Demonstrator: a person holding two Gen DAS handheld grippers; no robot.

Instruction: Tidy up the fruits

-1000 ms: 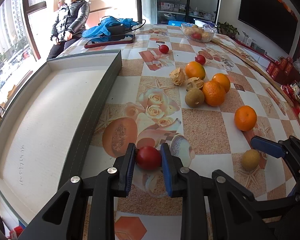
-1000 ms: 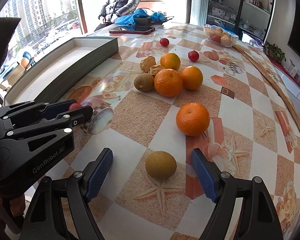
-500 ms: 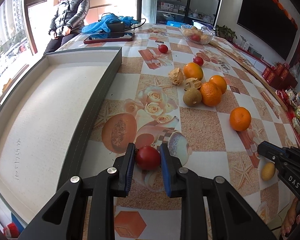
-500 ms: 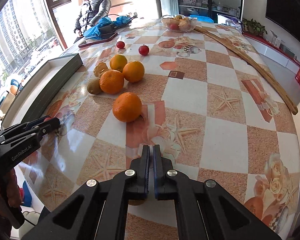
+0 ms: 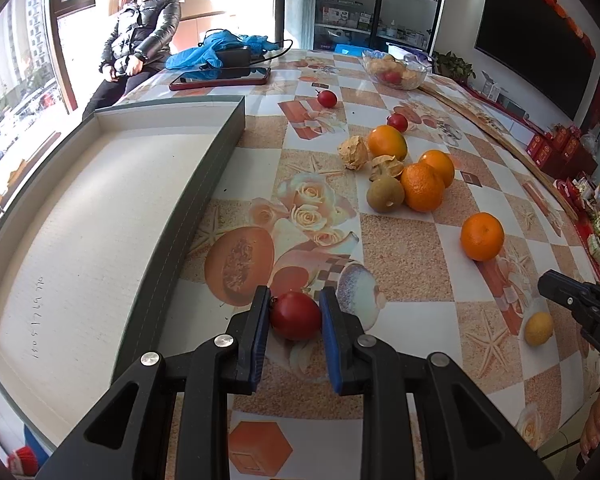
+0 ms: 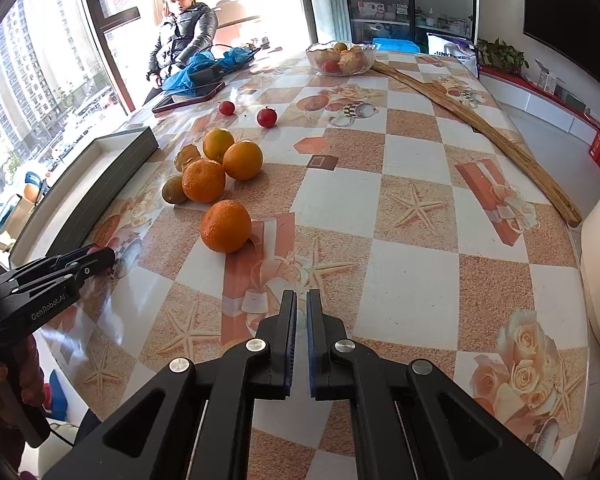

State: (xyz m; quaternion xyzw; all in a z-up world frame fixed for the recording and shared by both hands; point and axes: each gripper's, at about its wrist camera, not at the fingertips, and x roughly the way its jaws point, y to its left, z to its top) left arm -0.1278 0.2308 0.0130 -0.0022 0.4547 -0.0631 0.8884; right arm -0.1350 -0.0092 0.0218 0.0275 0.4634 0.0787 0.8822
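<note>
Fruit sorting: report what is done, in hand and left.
Done: nothing; the tray holds no fruit. In hand: the left tongs grip a red fruit; the right tongs are shut, empty. Left: the oranges, the yellow fruit and other loose fruit.

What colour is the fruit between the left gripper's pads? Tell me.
Red fruit, clearest in the left wrist view.

Two tong-mounted fisheyes, shared tabletop [image 5: 412, 264]
</note>
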